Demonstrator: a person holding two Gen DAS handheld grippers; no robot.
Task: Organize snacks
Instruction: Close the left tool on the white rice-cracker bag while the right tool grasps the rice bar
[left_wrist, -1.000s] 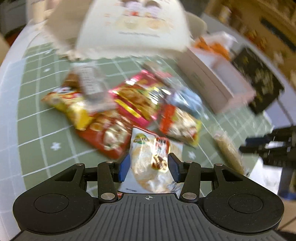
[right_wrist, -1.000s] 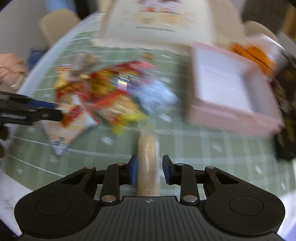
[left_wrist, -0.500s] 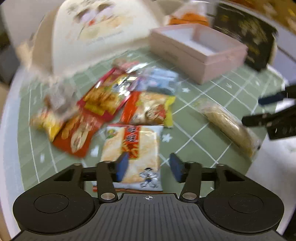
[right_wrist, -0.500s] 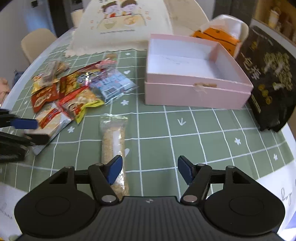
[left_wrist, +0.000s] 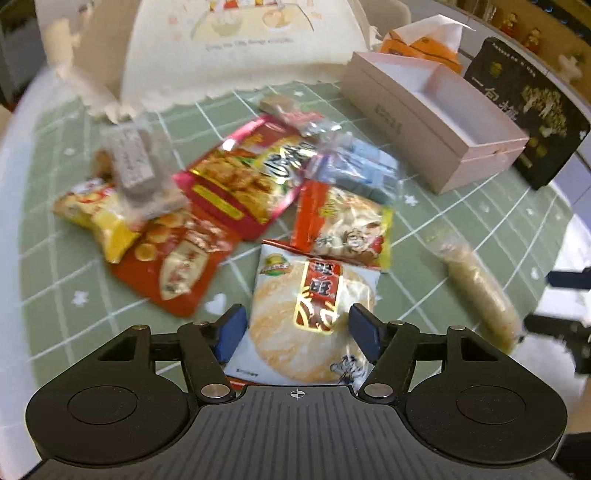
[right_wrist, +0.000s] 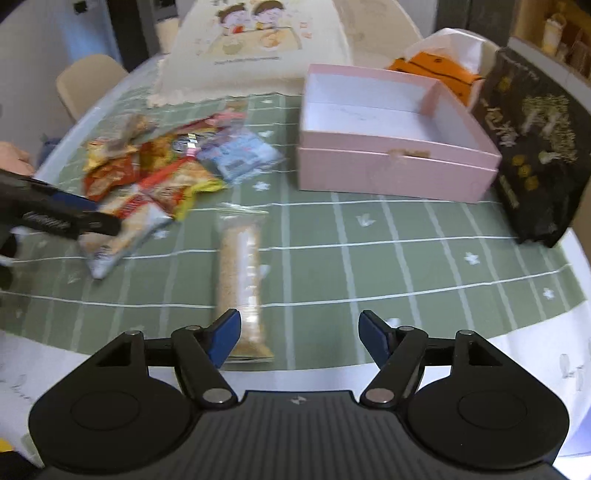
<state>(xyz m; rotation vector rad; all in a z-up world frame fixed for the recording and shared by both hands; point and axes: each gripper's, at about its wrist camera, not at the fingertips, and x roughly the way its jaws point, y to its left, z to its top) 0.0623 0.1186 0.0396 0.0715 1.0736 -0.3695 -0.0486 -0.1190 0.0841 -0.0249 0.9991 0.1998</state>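
Observation:
A white rice-cracker packet (left_wrist: 306, 306) lies on the green checked tablecloth (left_wrist: 55, 288) between the fingers of my left gripper (left_wrist: 297, 334). Its jaws are opening and the pads stand clear of the packet. Beyond it is a heap of snack packets (left_wrist: 236, 184), red, yellow and pale blue. My right gripper (right_wrist: 299, 338) is also opening. A long beige stick packet (right_wrist: 240, 273) lies flat on the cloth, its near end just inside the left fingertip (right_wrist: 223, 338). An open pink box (right_wrist: 399, 177) stands behind, white inside with nothing in it.
A black printed bag (right_wrist: 532, 147) leans right of the box. Behind the box is an orange item in white wrapping (right_wrist: 436, 70). A cream cloth with a cartoon print (right_wrist: 258, 48) lies at the back. The left gripper (right_wrist: 62, 214) shows at the right wrist view's left edge.
The right gripper was shut on the beige stick packet; it has let go and its jaws have spread. The left jaws have widened around the rice-cracker packet.

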